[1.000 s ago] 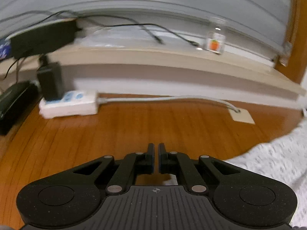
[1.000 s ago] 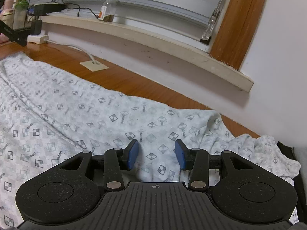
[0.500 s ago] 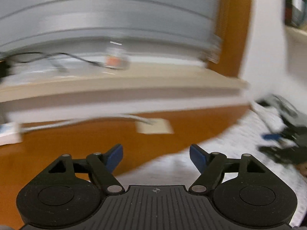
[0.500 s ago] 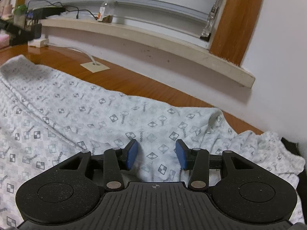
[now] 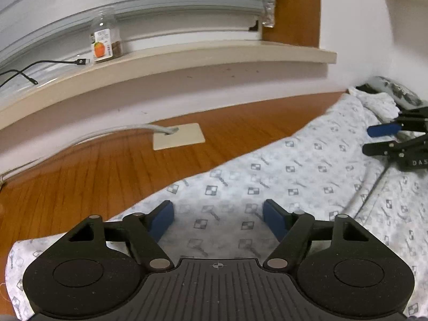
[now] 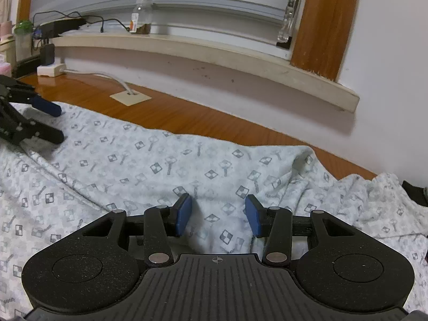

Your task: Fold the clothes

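My left gripper (image 5: 218, 215) over near edge of white patterned cotton garment (image 5: 294, 171) spread on orange-brown wooden floor (image 5: 93, 171); jaws wide apart, gripping nothing. My right gripper (image 6: 218, 214) half open above same cloth, pads clear, holding nothing.
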A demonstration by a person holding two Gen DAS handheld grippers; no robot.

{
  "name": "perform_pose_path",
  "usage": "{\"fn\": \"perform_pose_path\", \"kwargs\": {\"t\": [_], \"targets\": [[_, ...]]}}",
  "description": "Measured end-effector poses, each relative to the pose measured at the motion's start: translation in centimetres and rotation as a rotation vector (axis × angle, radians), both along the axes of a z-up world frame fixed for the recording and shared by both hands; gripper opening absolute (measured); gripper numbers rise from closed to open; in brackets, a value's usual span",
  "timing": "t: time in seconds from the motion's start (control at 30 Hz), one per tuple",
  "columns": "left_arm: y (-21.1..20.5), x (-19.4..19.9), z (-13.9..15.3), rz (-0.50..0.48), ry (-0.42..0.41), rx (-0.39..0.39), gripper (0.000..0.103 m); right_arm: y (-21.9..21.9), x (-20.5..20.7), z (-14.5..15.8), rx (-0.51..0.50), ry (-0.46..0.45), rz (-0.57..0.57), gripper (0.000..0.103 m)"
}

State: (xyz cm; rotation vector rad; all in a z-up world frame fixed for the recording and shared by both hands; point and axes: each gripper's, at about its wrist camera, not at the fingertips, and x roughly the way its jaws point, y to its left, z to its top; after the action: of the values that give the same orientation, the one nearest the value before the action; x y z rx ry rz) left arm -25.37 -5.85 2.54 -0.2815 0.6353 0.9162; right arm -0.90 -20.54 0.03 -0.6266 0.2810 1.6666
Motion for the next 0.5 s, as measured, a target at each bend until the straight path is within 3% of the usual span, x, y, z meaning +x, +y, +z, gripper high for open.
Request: {"fn": "perform_pose_path", "kwargs": {"t": [0.27, 0.4, 0.5], "targets": [[5.1, -3.1, -0.2, 0.059, -0.007, -0.007, 0.078, 4.1, -2.4, 0.3, 0.002, -0.004, 0.000, 0.045], [5.6, -3.9, -0.1, 0.080, -0.005, -0.004, 0.079, 4.8, -3.4, 0.3, 0.015, -0.022, 0.006, 0.046], [5.2, -3.1, 0.8, 0.056, 0.015, -0.001, 0.080, 4.2, -3.2, 0.7, 0.053, -0.004, -0.001, 0.054]]}}
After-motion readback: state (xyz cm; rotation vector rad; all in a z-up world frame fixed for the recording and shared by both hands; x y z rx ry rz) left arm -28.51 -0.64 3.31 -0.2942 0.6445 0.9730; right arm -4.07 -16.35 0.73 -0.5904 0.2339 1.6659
